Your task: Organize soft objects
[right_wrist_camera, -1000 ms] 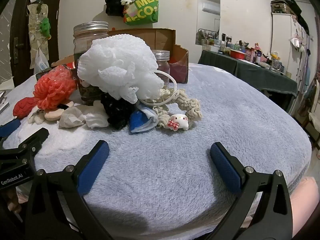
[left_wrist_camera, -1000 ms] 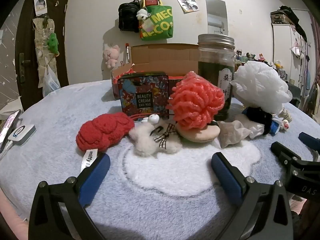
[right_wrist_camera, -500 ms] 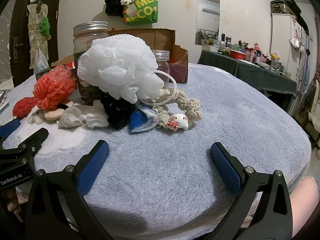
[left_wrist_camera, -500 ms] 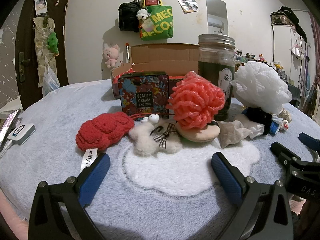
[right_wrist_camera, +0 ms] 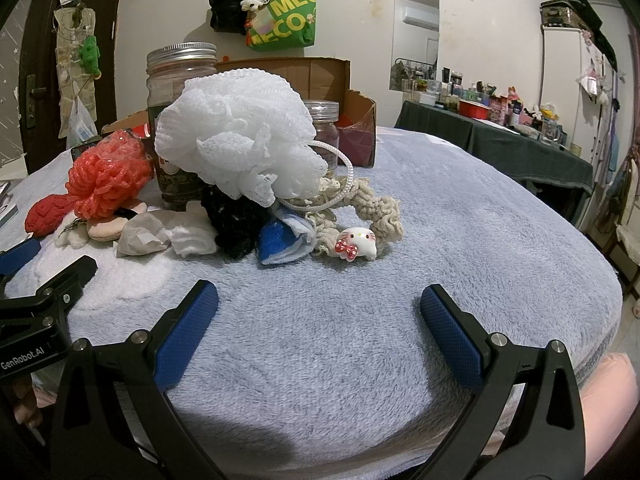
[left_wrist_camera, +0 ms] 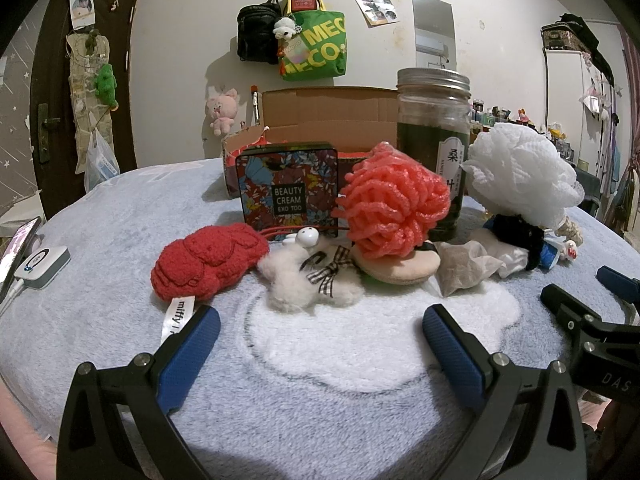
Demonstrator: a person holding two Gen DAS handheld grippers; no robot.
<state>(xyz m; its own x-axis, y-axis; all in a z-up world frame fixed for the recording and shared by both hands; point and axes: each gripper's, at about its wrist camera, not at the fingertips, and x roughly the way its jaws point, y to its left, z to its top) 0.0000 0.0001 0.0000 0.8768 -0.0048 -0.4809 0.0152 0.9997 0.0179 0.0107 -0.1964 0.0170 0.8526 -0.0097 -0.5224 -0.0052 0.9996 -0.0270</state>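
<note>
A row of soft things lies on the fluffy blue blanket: a red knitted plush, a white fluffy toy with a checked bow, a coral bath pouf on a beige puff, and a white bath pouf over a black scrunchie, a blue cloth and a cream scrunchie with a cat charm. My left gripper is open and empty, just short of the red plush and white toy. My right gripper is open and empty, in front of the white pouf pile.
Behind the pile stand a floral "Beauty Cream" tin, a tall glass jar, a smaller jar and an open cardboard box. A phone and a white charger lie at the far left. A cluttered dark table stands on the right.
</note>
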